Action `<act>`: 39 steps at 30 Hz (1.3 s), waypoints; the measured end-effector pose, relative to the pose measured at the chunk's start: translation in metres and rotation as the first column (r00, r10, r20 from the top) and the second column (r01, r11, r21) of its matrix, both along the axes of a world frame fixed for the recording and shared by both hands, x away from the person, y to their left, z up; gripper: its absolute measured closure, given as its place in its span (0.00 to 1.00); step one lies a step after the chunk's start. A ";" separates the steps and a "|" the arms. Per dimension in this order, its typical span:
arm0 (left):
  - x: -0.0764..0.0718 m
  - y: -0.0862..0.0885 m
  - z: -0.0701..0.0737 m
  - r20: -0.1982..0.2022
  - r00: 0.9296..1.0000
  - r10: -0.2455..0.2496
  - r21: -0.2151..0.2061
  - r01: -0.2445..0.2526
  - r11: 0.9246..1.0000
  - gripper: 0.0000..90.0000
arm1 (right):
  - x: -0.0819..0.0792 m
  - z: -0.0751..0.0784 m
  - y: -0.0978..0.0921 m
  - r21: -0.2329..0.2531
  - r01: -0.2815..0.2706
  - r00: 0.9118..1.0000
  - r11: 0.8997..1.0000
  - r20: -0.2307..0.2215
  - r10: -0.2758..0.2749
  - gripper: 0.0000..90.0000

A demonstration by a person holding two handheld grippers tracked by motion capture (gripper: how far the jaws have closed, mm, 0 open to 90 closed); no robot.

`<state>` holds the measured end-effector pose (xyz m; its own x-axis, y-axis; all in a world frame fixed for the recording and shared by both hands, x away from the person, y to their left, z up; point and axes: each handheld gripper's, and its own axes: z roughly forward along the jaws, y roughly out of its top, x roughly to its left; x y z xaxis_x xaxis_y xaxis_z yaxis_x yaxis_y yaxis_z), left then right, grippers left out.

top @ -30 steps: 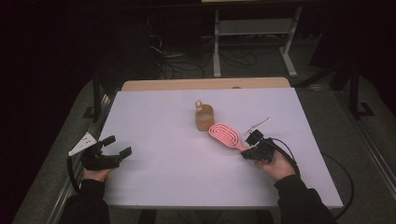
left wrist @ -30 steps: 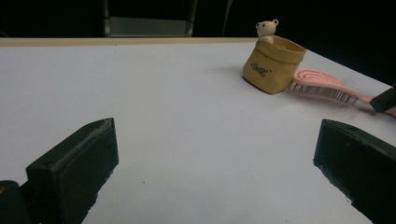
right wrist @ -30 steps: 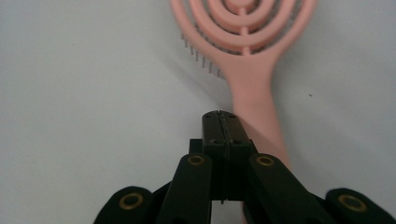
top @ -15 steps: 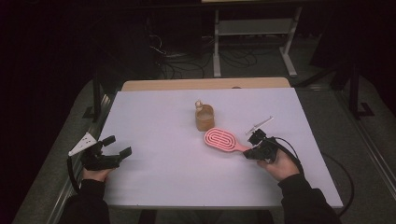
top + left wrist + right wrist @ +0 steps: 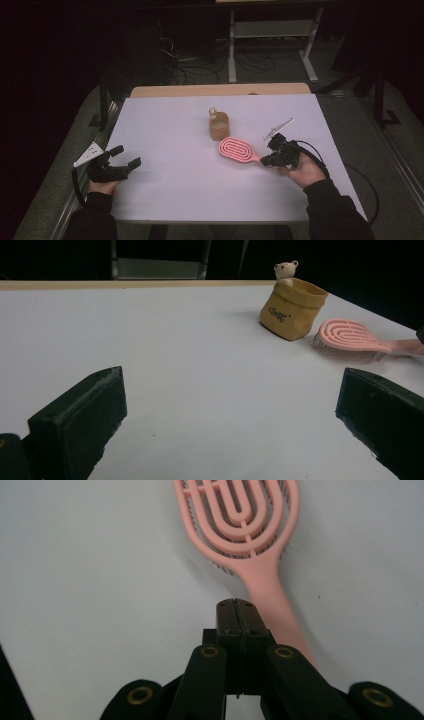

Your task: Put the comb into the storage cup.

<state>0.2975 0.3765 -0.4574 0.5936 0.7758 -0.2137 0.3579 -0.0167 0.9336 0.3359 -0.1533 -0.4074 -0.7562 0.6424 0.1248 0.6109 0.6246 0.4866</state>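
- Pink hairbrush [image 5: 236,150] lies flat on my white worktop [image 5: 175,130], right of centre, its handle pointing toward my right gripper [image 5: 272,159].
- My right gripper's jaws look pressed together in the right gripper view, with the brush handle [image 5: 280,615] running along just beside and under them; I cannot tell whether they pinch it.
- My left gripper [image 5: 125,162] rests at the worktop's near left corner, jaws spread wide, nothing between them.
- Just beyond the brush head I see a small tan pouch [image 5: 292,309] standing upright, dark lettering on its front and a little bear figure [image 5: 285,271] poking out of the top.
- Brush and pouch sit near each other; from the left gripper view I see a narrow gap.
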 end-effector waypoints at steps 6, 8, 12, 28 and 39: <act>0.000 0.000 0.000 0.000 1.000 0.000 0.000 0.000 1.000 0.00 | 0.004 0.008 0.003 -0.008 -0.037 0.999 0.999 0.001 0.037 0.93; 0.000 0.000 0.000 0.001 1.000 0.000 -0.001 0.000 1.000 0.00 | 0.005 0.011 0.005 -0.011 -0.046 0.999 0.999 0.006 0.046 0.89; 0.000 0.000 0.000 0.000 1.000 0.000 0.000 0.000 1.000 0.00 | 0.007 0.015 0.007 -0.013 -0.067 0.998 0.998 0.015 0.067 0.75; 0.000 0.000 0.000 0.000 1.000 -0.001 -0.001 0.001 1.000 0.00 | 0.023 0.016 0.013 -0.033 -0.116 0.993 0.993 0.021 0.116 0.13; 0.000 0.000 0.000 0.000 1.000 -0.001 -0.002 0.001 1.000 0.00 | 0.032 0.003 0.013 -0.080 -0.143 0.989 0.987 0.019 0.145 0.00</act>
